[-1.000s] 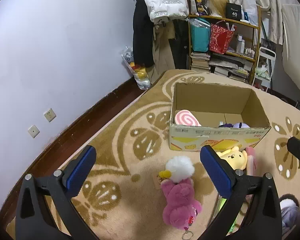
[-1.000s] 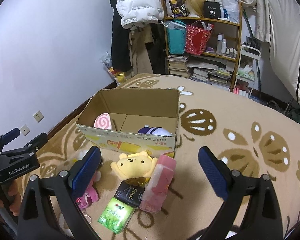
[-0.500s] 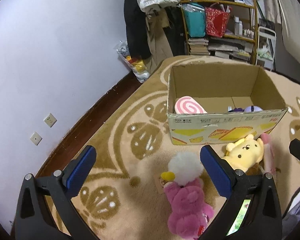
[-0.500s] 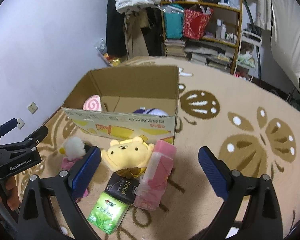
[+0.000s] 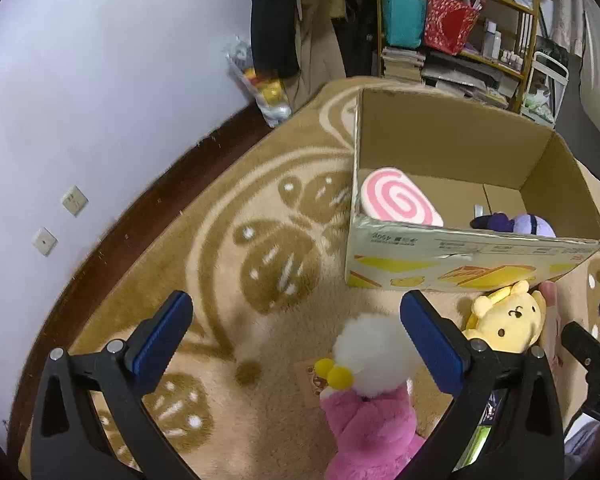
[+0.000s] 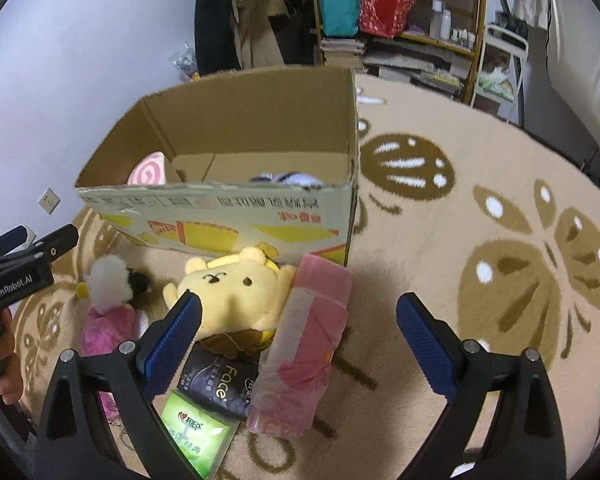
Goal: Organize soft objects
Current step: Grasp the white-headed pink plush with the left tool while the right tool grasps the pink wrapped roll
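Left gripper point(image 5: 296, 336): blue-padded fingers spread wide, empty, above the pink plush toy with white fluffy head point(image 5: 370, 396) on the tan patterned carpet point(image 5: 228, 264). Right gripper point(image 6: 298, 338): fingers wide apart, holding nothing, over the yellow bear plush point(image 6: 236, 288) and pink wrapped pack point(image 6: 306, 340), just before the open cardboard box point(image 6: 236, 216).

pink swirl cushion point(image 5: 398, 203) | leaned in box corner; yellow bear plush point(image 6: 236, 292) | lay on rug; pink-white plush point(image 5: 370, 400) | lay beside
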`<state>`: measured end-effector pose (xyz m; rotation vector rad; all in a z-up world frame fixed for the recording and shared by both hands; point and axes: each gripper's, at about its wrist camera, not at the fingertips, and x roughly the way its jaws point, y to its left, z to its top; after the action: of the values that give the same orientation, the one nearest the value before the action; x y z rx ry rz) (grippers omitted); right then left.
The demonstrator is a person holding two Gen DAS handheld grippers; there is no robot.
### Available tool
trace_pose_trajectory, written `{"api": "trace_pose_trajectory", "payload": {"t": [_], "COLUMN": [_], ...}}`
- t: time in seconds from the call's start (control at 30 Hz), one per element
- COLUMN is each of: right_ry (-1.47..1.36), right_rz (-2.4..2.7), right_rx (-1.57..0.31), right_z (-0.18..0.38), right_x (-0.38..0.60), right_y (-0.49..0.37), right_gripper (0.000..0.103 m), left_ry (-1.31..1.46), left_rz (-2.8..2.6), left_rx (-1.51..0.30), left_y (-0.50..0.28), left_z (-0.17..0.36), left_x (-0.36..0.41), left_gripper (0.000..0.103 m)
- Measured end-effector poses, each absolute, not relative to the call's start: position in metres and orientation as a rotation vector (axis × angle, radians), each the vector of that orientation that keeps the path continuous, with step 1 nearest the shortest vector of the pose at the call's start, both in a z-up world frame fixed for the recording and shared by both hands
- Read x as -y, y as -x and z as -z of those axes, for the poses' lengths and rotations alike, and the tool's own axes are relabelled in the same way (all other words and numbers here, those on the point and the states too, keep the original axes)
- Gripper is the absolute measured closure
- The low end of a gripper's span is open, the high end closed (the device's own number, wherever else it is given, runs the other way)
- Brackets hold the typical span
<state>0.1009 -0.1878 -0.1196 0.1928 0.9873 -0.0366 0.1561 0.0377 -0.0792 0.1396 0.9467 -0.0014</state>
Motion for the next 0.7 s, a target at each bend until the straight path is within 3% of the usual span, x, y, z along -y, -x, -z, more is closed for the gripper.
{"api": "trace_pose_trajectory", "payload": {"t": [0.37,0.7], "right_ry": [-0.214,-0.256], "right_rz": [0.035,0.031], "right_rx": [-1.120,-1.199], "right_z": [0.152,0.175], "right_x": [0.193,0.193], "right_y": [-0.111,-0.115], "right_gripper": [0.034,0.035], "left_ry": [-0.099,-0.122], "left_rz": [0.038,0.076], "left_rx": [-1.039,-1.103], "left_y": [-0.167,-0.175], "left_z": [0.106,0.125], "left_x": [-0.039,-0.028], "left_gripper": [0.000,0.000]}}
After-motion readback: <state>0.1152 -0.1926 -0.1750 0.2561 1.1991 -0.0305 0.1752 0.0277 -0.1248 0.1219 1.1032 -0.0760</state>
